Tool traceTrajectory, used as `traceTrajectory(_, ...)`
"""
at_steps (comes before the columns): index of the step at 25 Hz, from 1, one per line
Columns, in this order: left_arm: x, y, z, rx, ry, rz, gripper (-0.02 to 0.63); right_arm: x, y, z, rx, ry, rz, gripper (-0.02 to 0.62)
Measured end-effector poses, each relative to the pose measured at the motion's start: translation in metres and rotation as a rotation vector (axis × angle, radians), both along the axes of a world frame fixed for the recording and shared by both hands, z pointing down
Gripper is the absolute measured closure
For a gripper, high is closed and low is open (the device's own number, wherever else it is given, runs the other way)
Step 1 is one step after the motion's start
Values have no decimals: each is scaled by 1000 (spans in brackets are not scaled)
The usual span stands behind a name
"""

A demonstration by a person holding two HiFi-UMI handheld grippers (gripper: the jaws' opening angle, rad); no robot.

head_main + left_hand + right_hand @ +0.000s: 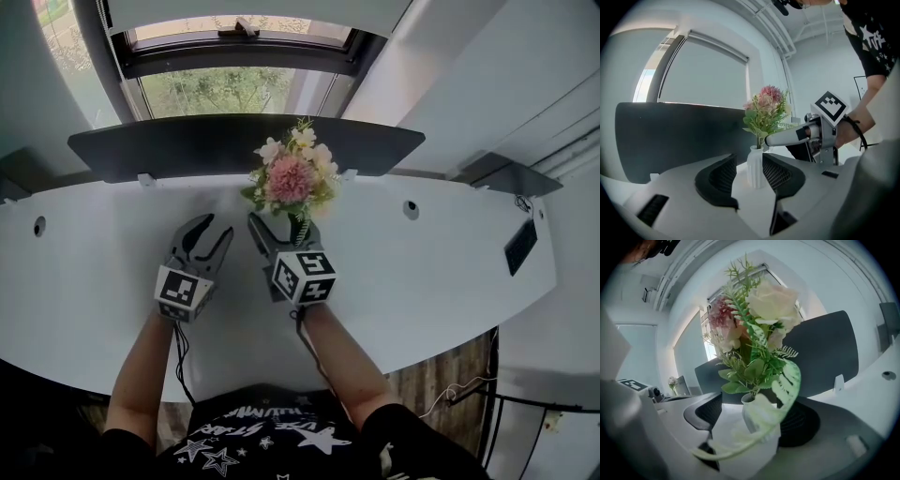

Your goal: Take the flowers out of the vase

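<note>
Standing on the white counter point(450, 272), the white ribbed vase point(298, 232) of pink and cream flowers point(292, 176) is framed, untouched, between the wide-open fingers of the right gripper point(281, 227); the left gripper point(208, 234) is half open, empty. The approach is judged in hand; the stems must next be gripped.

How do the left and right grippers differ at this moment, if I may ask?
The right gripper has the white vase between its jaws; the left gripper stands off to the vase's left, short of it. The right gripper's jaws are spread wider than the left gripper's. Both are open, gripping nothing.
</note>
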State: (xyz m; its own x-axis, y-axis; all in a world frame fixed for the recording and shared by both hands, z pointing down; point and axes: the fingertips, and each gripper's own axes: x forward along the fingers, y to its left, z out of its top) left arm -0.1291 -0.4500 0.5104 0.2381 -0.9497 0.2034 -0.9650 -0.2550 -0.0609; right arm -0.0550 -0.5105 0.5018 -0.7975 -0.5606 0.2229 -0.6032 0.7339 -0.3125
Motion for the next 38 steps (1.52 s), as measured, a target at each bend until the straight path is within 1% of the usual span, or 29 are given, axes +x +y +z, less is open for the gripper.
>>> traceTrajectory(3,7,-11,9,-12,8,27,413,-3,-6,0,1,1,-24,264)
traceTrajectory(6,14,-21,17,-17,19,62,354,-9,-8,1,5,10,-51,264)
traceTrajectory(8,17,-29,23,-21,10,76,342,-12,-11,3,10,14,-62,265)
traceTrajectory(14,25,-55,42,-63,19,90,337,-15,-20,3,23,6,-85,265)
traceTrajectory(22,34,-67,59,-54,39,125,337,-23,-19,10,48,5,-145,265)
traceTrajectory(26,43,-71,67,-66,28,137,337,-26,-21,11,62,5,-153,265)
traceTrajectory(30,46,-77,71,-69,47,131,339,-31,-21,9,75,0,-171,267)
traceTrajectory(33,50,-84,70,-66,30,143,339,-34,-20,9,80,-4,-189,268)
traceTrajectory(38,55,-85,70,-70,45,134,341,-31,-20,8,86,-1,-189,327)
